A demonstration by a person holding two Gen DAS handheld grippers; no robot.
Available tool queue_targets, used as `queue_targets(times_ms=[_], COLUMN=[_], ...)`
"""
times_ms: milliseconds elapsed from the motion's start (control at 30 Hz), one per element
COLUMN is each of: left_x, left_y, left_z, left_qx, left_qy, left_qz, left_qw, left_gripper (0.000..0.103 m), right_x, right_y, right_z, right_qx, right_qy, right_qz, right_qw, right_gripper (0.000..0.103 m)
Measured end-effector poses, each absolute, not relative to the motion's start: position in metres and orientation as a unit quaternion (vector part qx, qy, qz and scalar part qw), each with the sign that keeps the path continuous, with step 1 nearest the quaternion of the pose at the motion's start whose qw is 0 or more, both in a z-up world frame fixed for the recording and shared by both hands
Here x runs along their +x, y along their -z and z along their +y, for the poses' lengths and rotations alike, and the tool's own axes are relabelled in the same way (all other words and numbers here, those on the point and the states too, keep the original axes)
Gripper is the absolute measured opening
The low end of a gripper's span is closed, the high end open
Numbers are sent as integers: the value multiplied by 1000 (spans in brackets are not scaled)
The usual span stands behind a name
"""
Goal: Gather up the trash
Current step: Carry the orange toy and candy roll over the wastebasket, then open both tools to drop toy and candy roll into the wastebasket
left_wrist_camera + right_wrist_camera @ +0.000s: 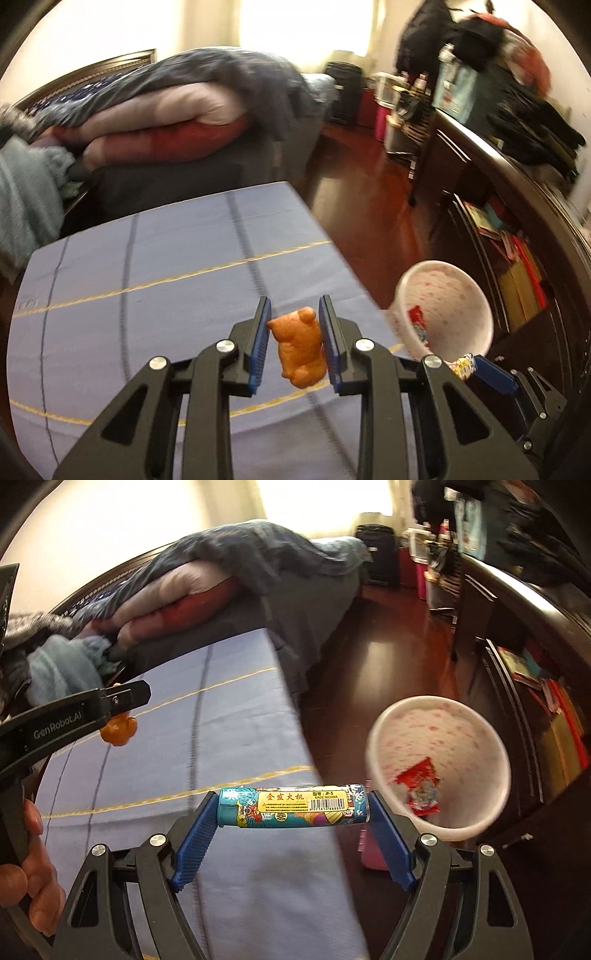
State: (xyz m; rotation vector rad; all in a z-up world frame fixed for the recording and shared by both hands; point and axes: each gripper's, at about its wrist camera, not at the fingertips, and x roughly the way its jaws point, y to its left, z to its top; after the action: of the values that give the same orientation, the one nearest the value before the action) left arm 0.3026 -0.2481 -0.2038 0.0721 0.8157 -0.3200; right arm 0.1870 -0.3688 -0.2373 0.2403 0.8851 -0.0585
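my left gripper [295,343] is clamped on an orange bear-shaped snack [300,347]. my right gripper [293,829] grips a lighter [293,806] end to end beside the trash bin [373,738].

The left gripper [295,347] pinches an orange bear-shaped piece [300,347] between its blue pads [258,347], above a blue cloth [147,266] with yellow and dark lines. To the right, past the cloth's edge, a white bin [461,295] stands on the dark floor, red wrappers [417,321] inside. The right gripper's blue pad [495,376] shows low right, a printed tube's [463,363] end against it.
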Motion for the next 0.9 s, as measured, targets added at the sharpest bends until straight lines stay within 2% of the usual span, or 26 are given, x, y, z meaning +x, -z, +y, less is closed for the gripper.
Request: queue_targets(times_ms=[467,900], left_x=[296,326], left_y=[209,248], left_z=[-367,-447], left_qx=[95,124], left_qy=[256,304], left_qz=[388,420], left_qw=[881,846], left_gripper=[28,28], right_x=[166,176], right_y=[247,279], right_z=[-466,-519], right_qx=[161,168], right_qy=[131,194], right_qz=[414,421], right_qw=[886,870], right_gripper=[80,80])
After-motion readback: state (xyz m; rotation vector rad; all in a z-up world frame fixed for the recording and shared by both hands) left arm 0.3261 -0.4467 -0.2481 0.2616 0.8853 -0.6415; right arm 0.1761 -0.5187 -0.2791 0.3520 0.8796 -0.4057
